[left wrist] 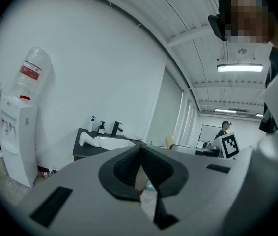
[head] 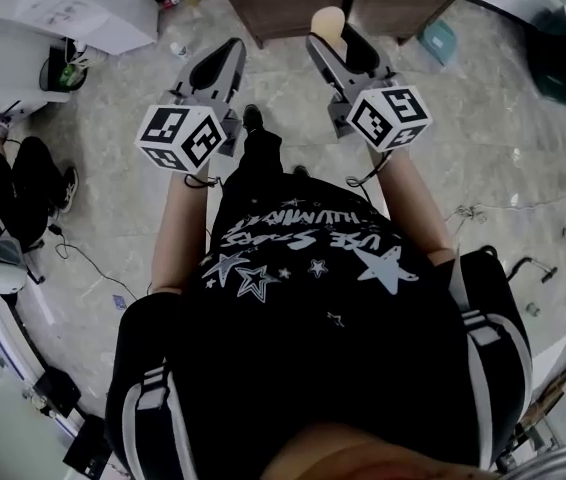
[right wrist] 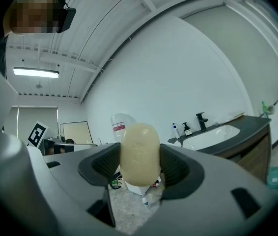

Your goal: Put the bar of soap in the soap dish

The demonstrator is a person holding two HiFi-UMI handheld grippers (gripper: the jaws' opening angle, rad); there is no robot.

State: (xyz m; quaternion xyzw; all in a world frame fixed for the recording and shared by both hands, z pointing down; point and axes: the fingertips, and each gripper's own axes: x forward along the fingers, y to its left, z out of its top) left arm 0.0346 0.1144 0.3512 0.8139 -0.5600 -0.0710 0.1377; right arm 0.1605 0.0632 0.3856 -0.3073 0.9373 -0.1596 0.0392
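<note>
The bar of soap (right wrist: 139,154) is clamped upright between the jaws of the right gripper (head: 337,40), short of the vanity counter (right wrist: 251,123), evidently so that it can be carried level toward that counter. It is seen as a pale cream, smooth, rounded oval. The left gripper (left wrist: 140,167) is held alongside, jaws together on nothing, presumably idle. On the counter a sink (right wrist: 210,135) and pump bottles (right wrist: 180,130) are made out; no soap dish can be picked out.
</note>
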